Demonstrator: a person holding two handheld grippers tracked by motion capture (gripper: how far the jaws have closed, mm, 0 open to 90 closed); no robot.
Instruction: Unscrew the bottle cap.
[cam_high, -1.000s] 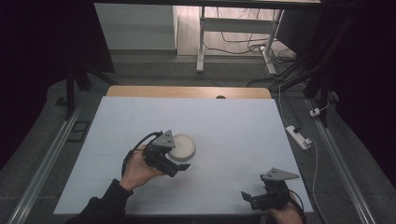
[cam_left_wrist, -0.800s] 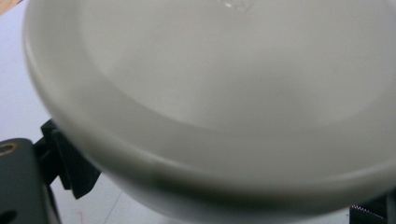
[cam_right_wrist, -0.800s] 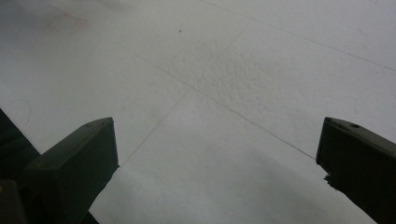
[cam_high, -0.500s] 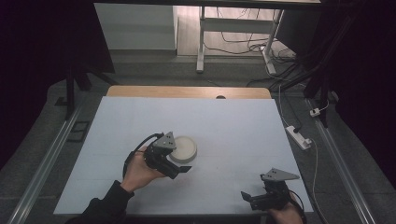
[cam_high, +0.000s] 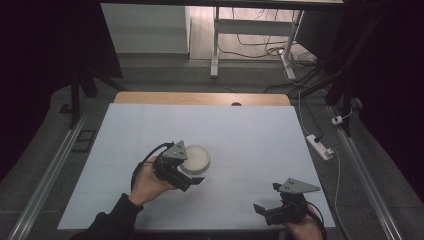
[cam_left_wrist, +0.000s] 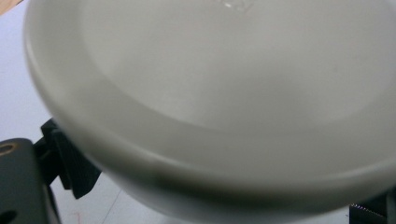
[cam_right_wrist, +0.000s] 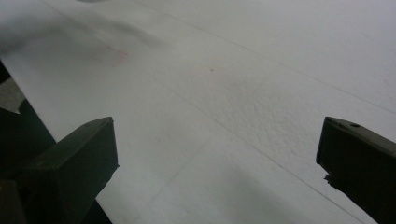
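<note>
Left gripper (cam_high: 192, 176) reaches the white bowl (cam_high: 196, 158), jaws straddling its near rim, grasp unconfirmed and lift pending; right gripper (cam_high: 267, 210) idle, wide.

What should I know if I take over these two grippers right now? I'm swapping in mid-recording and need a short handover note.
Left gripper: at the near left rim of the white dish, jaws spread to either side of the rim in the left gripper view; whether they have closed on it cannot be told.
Right gripper: open, nothing between its jaws, low over the white table cover at the near right corner.
Dish: on the cover a little left of centre, apparently flat.
Done: left gripper brought up to the dish.
Left: probably close on the rim, then move the dish; the right gripper is free to help.
</note>
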